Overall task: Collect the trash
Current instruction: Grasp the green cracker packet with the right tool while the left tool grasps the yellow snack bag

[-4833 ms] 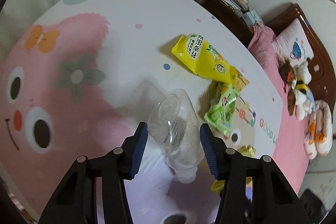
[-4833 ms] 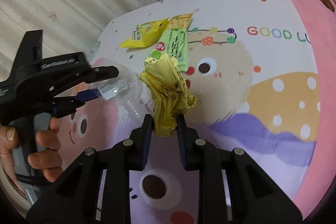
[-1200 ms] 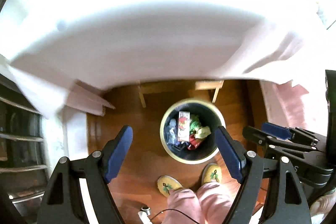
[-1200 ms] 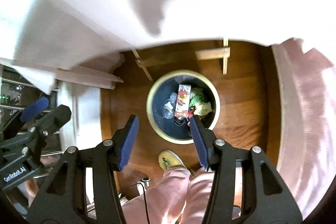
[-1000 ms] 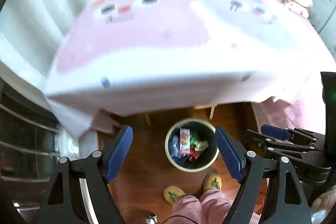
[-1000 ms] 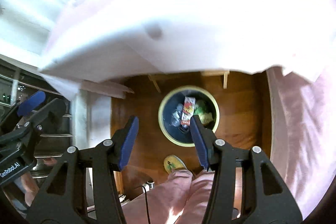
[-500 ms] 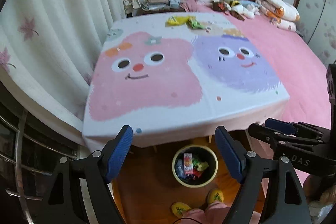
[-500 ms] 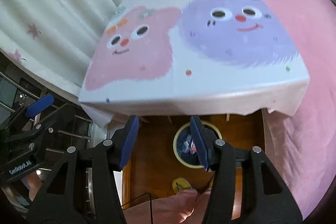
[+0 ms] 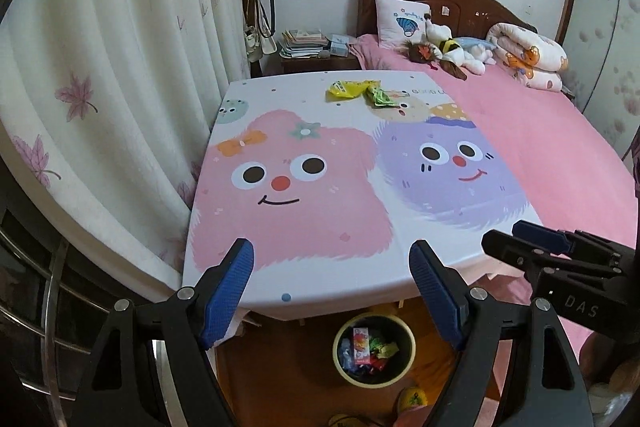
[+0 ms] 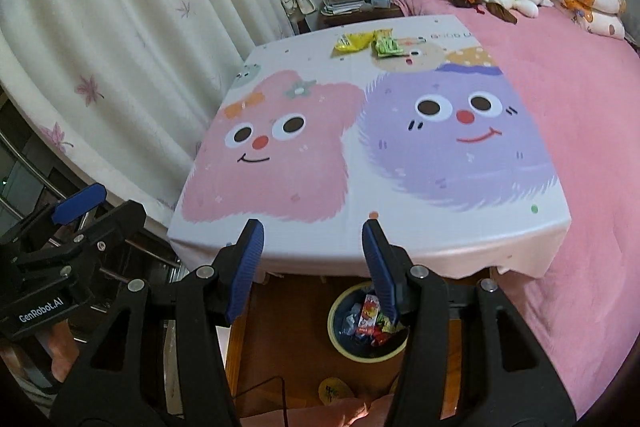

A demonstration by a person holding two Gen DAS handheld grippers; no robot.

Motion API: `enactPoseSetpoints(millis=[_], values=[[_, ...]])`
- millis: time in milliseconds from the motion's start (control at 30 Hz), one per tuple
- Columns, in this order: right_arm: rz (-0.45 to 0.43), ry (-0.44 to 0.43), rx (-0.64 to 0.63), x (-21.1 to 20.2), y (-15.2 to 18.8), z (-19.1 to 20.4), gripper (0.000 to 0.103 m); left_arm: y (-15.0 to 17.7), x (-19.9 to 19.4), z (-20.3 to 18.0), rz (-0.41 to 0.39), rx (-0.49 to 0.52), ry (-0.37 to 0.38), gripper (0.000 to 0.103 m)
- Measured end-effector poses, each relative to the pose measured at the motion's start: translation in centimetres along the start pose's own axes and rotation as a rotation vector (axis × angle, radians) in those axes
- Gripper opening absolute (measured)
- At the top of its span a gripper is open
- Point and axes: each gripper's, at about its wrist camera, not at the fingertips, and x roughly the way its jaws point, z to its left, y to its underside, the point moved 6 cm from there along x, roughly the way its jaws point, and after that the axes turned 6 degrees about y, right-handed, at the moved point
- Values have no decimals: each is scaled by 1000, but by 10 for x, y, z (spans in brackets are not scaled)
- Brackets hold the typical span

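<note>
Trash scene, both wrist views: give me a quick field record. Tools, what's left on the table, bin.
left tool: open, empty
right tool: open, empty
table: cartoon-print cloth, beside a pink bed
trash on table: yellow packet and green packet, at the far edge, touching or overlapping
bin: on the wood floor by the table's near edge, partly filled with wrappers
tool positions: both raised over the near edge, far from the packets
still to collect: the two packets
</note>
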Motion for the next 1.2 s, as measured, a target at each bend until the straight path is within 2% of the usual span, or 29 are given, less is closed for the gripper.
enactPoseSetpoints(millis=[233, 467, 733, 900, 1033, 1200], values=[[-9, -14, -24, 26, -37, -4, 48, -19, 24, 11, 13, -20, -34, 81], [-4, -57, -92, 81, -100, -28, 52, -67, 75, 13, 28, -48, -117, 81], [50, -106, -155, 173, -196, -82, 54, -150, 168, -3, 86, -137, -216, 81], [94, -106, -187, 243, -254, -122, 59, -192, 225, -18, 119, -173, -263, 81], [137, -98, -184, 307, -290, -145, 60, -216, 273, -25, 162, -181, -300, 81], [180, -76, -161, 376, -312, -151, 60, -240, 320, -26, 198, -159, -317, 81]])
